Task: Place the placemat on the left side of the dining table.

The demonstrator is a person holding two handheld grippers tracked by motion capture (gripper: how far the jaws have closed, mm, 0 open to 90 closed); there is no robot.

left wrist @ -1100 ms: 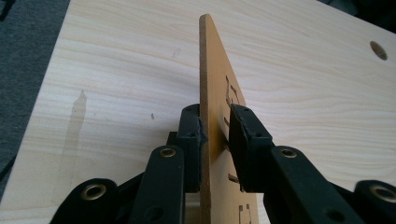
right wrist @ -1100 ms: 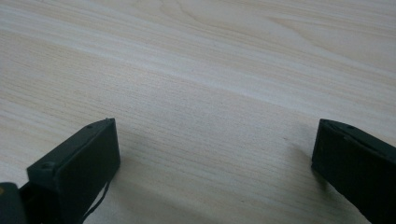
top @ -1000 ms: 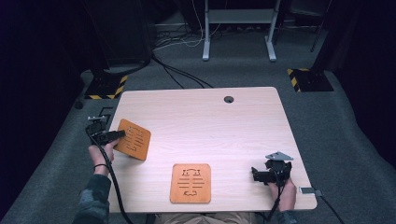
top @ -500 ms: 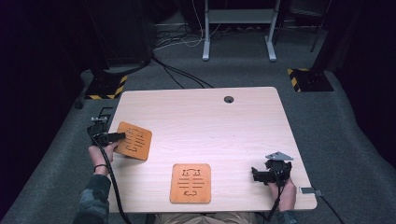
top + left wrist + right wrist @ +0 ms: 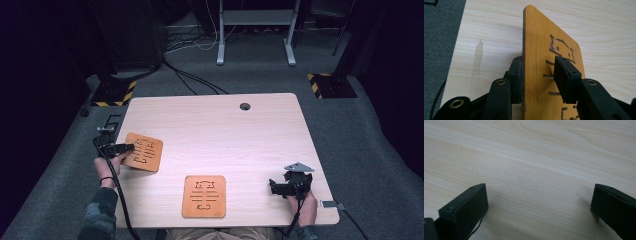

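Bare desk [image 5: 215,130] is lying open across the far half. Two wooden boards [image 5: 143,152] [image 5: 204,196] are blocking the near-left and near-middle.

Camera layout: one fixed overhead, two gripper-mounted close-ups.
High view looks forward and down over the whole table [image 5: 215,125]. The left gripper view sits close, facing twelve o'clock along its jaws at the wooden board [image 5: 541,50], shared with the high view at nine o'clock [image 5: 142,152]. The right gripper view skims bare tabletop [image 5: 536,170].
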